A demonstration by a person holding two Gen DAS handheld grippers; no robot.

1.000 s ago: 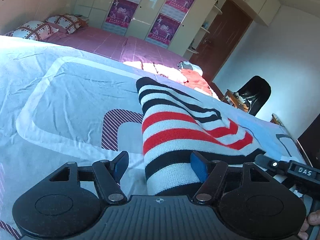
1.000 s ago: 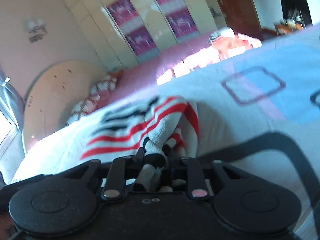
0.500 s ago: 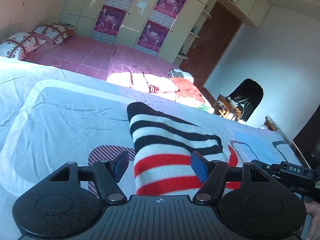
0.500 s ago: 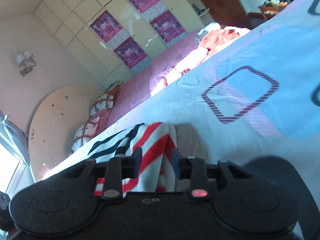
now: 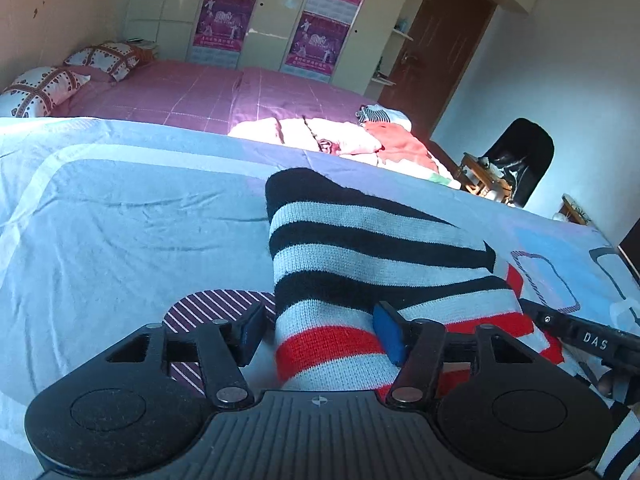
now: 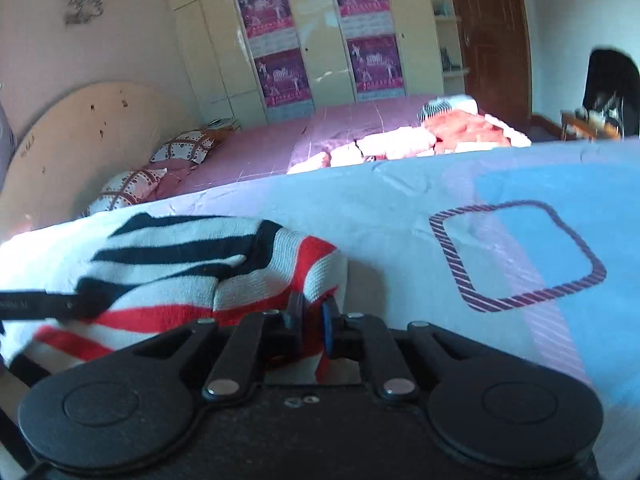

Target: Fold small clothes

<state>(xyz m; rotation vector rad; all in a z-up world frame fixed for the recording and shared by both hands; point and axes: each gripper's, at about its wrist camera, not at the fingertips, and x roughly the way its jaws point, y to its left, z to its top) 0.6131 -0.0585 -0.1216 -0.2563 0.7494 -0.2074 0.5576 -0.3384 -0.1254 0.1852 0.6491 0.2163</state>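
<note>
While the right hand-held gripper [image 6: 311,322] is sitting at the bottom centre of its view, its jaws have just been closing and are now pinching narrow on the red-striped edge of the striped knit garment [image 6: 192,268], which is probably there so the fold stays put as it gets laid down. Over in the left wrist view, the left hand-held gripper [image 5: 320,330] is standing fairly wide at the lower middle, jaws having just been closing a bit, with a thick bunch of the same garment [image 5: 360,264] running up between them. The right pad looks like it's touching the knit, the left pad seems just clear of it, so I'm guessing that side is guiding more than gripping.

The garment is lying doubled over on the blue patterned bedsheet [image 5: 120,220], spreading toward the centre of the frame. Looks to me like both corners are being carried together to square up a fold. A pile of other clothes [image 5: 360,140] is waiting on the pink bed [image 5: 192,92] in the upper middle, well apart.
</note>
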